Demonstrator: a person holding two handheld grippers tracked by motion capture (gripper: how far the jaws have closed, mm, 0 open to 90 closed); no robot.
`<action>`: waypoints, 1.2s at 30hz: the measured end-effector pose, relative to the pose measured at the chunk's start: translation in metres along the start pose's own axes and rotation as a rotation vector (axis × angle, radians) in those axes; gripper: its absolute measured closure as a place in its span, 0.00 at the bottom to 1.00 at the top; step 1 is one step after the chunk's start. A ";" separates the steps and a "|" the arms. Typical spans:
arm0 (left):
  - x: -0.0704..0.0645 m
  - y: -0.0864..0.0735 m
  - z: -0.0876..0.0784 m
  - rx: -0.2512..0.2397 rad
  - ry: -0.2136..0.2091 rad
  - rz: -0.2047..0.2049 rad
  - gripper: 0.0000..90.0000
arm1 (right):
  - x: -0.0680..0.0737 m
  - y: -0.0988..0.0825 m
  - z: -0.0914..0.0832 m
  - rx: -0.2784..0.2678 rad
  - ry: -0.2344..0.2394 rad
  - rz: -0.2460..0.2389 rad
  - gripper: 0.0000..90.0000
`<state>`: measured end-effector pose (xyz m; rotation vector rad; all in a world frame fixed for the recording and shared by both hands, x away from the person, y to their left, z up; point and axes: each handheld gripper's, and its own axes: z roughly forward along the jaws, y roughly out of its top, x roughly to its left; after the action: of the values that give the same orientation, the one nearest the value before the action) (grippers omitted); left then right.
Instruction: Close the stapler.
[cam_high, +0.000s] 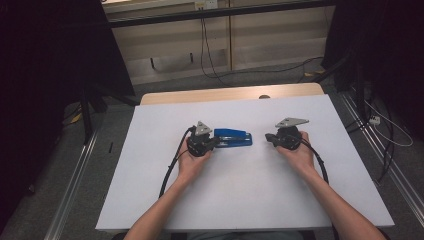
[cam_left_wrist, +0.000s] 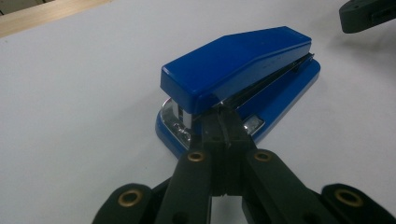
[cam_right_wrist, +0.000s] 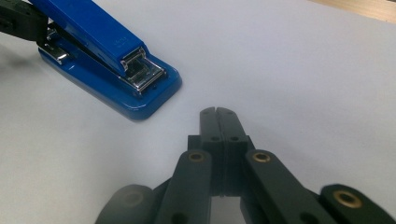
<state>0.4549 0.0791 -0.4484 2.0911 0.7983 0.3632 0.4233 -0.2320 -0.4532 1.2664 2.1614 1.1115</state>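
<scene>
Desk, white-topped, carried one blue stapler near its centre, lying flat, closed, lengthwise between the two hands. Glossy blue plastic lid and base, bright metal at hinge and at staple mouth; no damage seen.

Left gripper: jaws together, tips touching the stapler's hinge end at the seam between lid and base, nothing clamped. Right gripper: jaws together, empty, near the stapler's mouth end but apart from it.

Judgement: work at an early stage. Stapler not lifted, not opened; contact made on one end only. Grasping or pressing remained to do.
</scene>
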 end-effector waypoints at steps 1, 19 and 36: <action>0.000 0.000 0.000 -0.002 -0.002 -0.005 1.00 | 0.000 0.000 0.000 -0.005 0.003 0.000 1.00; 0.002 -0.001 -0.002 0.005 -0.052 -0.023 0.94 | -0.001 0.000 -0.004 -0.066 0.024 0.034 0.95; -0.003 -0.003 -0.006 0.022 -0.085 -0.041 0.83 | 0.000 0.002 -0.007 -0.098 0.043 0.070 0.63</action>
<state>0.4484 0.0818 -0.4470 2.0929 0.7964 0.2423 0.4195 -0.2342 -0.4474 1.2947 2.0797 1.2680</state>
